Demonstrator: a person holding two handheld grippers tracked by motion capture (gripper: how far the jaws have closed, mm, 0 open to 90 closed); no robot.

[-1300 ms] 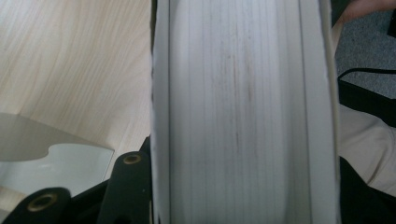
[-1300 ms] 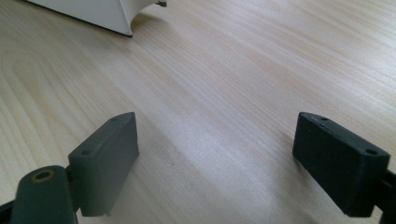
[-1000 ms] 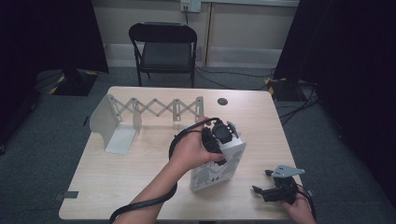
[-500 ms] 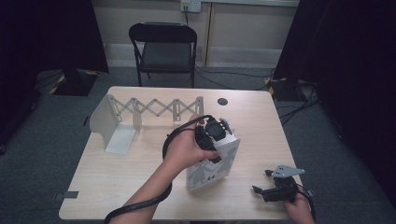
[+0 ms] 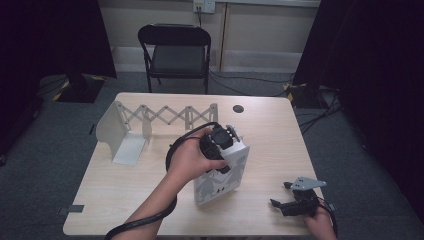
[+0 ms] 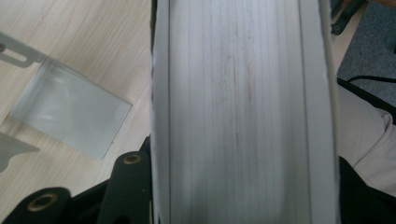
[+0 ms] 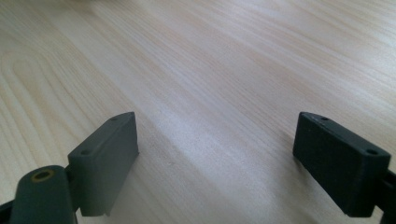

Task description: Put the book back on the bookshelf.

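The table (image 5: 125, 200) had a pale, matt wood-grain top. The white book (image 5: 220, 182) showed a smooth printed cover and, in the left gripper view, a paper page edge with faint brown marks. The expandable rack (image 5: 160, 116) looked like matt grey-white metal. The right gripper (image 7: 217, 161) had matt black plastic jaws.

No words, numbers or brands can be read; the white box (image 5: 220, 175) carries only grey animal-like shapes.

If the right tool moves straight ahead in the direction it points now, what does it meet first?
Probably the white book held upright by the left tool. The right tool, jaws open, points left across bare table; exact alignment is hard to judge.
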